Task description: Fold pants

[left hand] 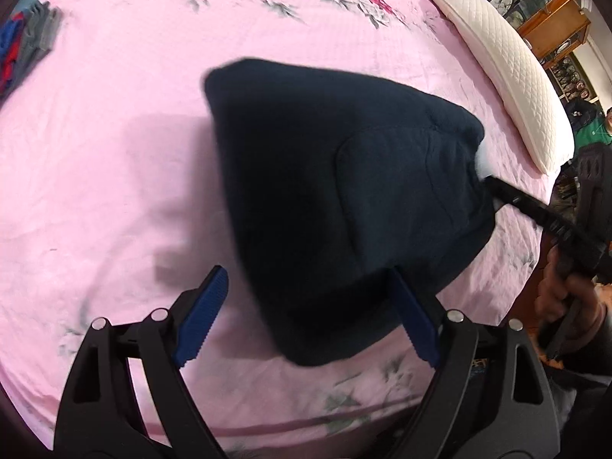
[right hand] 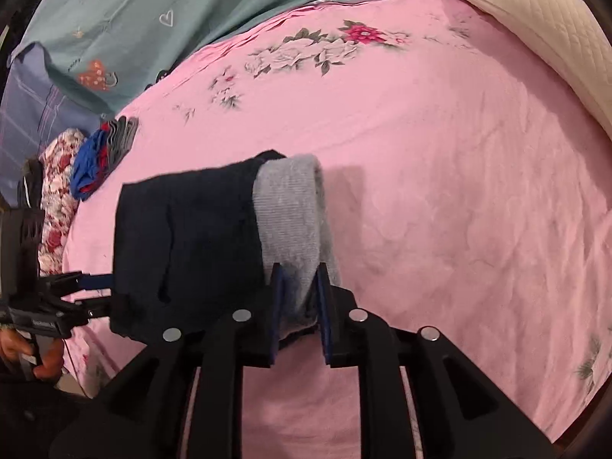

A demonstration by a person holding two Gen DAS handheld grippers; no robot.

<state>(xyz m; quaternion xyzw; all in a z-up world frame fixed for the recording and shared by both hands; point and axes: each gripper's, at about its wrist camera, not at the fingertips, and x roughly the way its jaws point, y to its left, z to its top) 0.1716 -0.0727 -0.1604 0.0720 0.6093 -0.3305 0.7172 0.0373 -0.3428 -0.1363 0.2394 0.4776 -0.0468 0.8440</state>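
Observation:
The dark navy pants (left hand: 344,199) are folded into a compact bundle and held up above the pink bedsheet (left hand: 114,153). In the right wrist view the bundle (right hand: 183,244) shows a grey ribbed waistband (right hand: 290,229). My right gripper (right hand: 298,306) is shut on the waistband edge; in the left wrist view it (left hand: 493,191) reaches the bundle's right side. My left gripper (left hand: 310,317) is open, its blue fingers (left hand: 202,317) apart beside the bundle's lower corner. It also shows at the left in the right wrist view (right hand: 91,290), touching the bundle's edge.
A white quilted pillow (left hand: 508,72) lies along the bed's right edge. A pile of blue, red and grey clothes (right hand: 103,153) lies at the bed's left edge. A teal quilt (right hand: 153,11) is behind. Wooden furniture (left hand: 554,26) stands beyond the pillow.

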